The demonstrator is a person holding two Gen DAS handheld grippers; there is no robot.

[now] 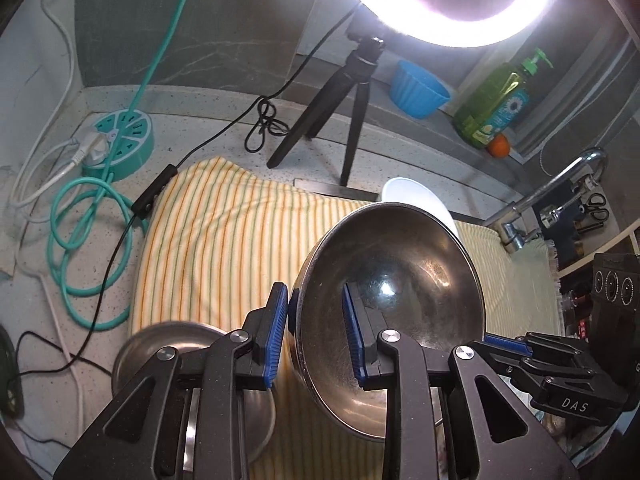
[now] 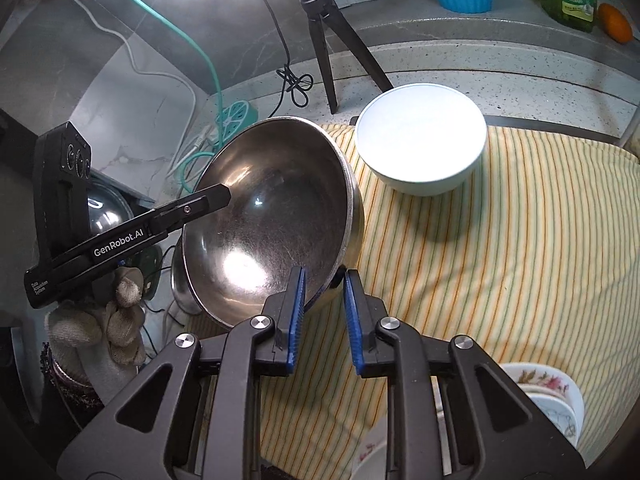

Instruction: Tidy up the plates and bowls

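A large steel bowl (image 1: 396,300) is held tilted above the striped towel (image 1: 216,248) that covers the worktop (image 1: 48,312), gripped from both sides. The left hand-held gripper (image 1: 316,332) is clamped on the bowl's rim, one blue pad inside the bowl and the other against its outer wall. The right hand-held gripper (image 2: 324,312) is clamped on the opposite rim in the same way, its left pad inside and its right pad outside. In the right wrist view a gloved hand (image 2: 104,320) carries the left tool. A white bowl (image 2: 420,140) stands upright on the towel just beyond the steel one. A second steel bowl (image 1: 192,372) sits at the towel's near left edge, and floral dishes (image 2: 552,396) lie at its near right corner. A ring light (image 1: 448,8) on a tripod (image 1: 344,100) glares from behind.
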